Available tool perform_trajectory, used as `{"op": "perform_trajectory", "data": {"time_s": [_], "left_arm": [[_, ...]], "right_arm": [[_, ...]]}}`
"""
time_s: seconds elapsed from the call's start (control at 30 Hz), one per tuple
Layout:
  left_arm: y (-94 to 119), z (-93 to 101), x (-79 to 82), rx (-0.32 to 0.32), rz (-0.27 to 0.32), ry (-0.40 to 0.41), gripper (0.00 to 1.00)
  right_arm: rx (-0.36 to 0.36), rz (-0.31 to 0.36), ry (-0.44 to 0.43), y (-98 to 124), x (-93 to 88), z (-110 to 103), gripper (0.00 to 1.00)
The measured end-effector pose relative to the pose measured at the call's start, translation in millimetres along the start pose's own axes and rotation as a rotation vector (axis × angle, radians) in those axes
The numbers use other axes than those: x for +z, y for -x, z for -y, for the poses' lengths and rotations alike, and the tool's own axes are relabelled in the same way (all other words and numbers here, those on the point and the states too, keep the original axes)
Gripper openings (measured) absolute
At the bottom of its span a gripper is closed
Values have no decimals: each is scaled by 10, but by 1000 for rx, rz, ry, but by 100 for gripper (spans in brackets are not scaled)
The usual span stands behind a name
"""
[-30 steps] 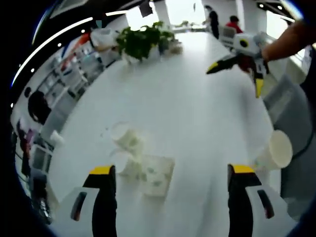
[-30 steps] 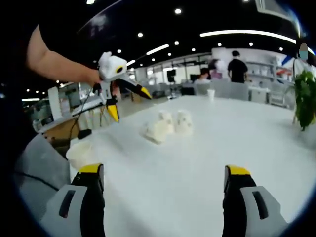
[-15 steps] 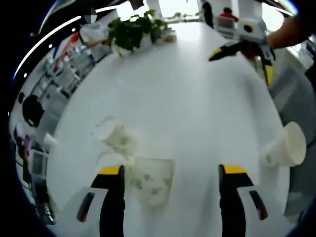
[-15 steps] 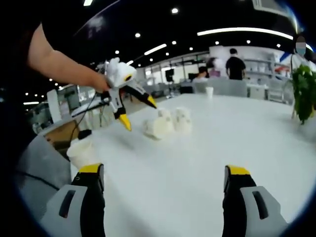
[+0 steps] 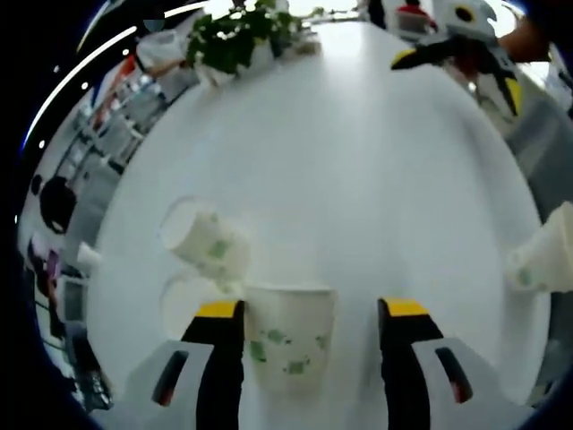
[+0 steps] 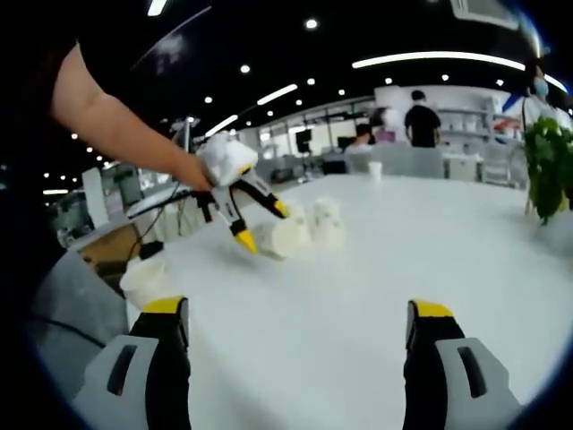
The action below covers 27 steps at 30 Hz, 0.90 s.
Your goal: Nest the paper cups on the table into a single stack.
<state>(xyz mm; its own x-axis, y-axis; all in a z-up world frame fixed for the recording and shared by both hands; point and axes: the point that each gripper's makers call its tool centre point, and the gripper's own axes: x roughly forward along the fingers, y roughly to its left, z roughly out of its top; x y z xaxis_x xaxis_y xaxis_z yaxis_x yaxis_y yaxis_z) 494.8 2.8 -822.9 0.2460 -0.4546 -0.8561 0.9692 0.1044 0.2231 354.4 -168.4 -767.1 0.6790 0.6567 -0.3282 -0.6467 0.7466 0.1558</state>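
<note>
From my left gripper view, nothing is nested yet as far as I can judge. At the left lie a tipped paper cup (image 5: pixel 204 244) and a second cup (image 5: pixel 183 300), blurred, just beside it on the white table (image 5: pixel 358 179). Next comes a green-printed cup (image 5: pixel 288 345), lying mouth away from me, between the jaws of my left gripper (image 5: pixel 309 313); the jaws stand apart around it and I cannot tell whether either touches it. Far right, near the table's edge, sits a lone cup (image 5: pixel 546 260), well apart from the cluster. In my right gripper view, my right gripper (image 6: pixel 291 309) hangs released over bare table, holding nothing. So every cup is left to stack: first grasp this one, then slide it into a neighbour.
</note>
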Motion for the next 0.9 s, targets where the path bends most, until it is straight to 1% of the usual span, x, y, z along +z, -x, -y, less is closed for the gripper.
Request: {"op": "perform_trajectory", "data": {"time_s": [0.07, 0.2, 0.4, 0.67, 0.8, 0.9], "left_arm": [[-26, -4, 3, -1, -3, -4, 58], [-76, -4, -6, 5, -15, -7, 52], [-155, 22, -26, -3, -37, -20, 50], [-229, 88, -36, -42, -67, -49, 48], [-248, 85, -35, -55, -84, -50, 47], [-270, 72, -49, -63, -93, -26, 46]], "right_arm": [[1, -1, -2, 7, -18, -8, 100], [5, -6, -5, 9, -56, -32, 100], [13, -10, -9, -4, -75, -67, 100], [25, -24, -9, -28, -117, -115, 100], [30, -30, -6, -39, -136, -138, 99], [30, -31, -6, -40, -134, -137, 99]]}}
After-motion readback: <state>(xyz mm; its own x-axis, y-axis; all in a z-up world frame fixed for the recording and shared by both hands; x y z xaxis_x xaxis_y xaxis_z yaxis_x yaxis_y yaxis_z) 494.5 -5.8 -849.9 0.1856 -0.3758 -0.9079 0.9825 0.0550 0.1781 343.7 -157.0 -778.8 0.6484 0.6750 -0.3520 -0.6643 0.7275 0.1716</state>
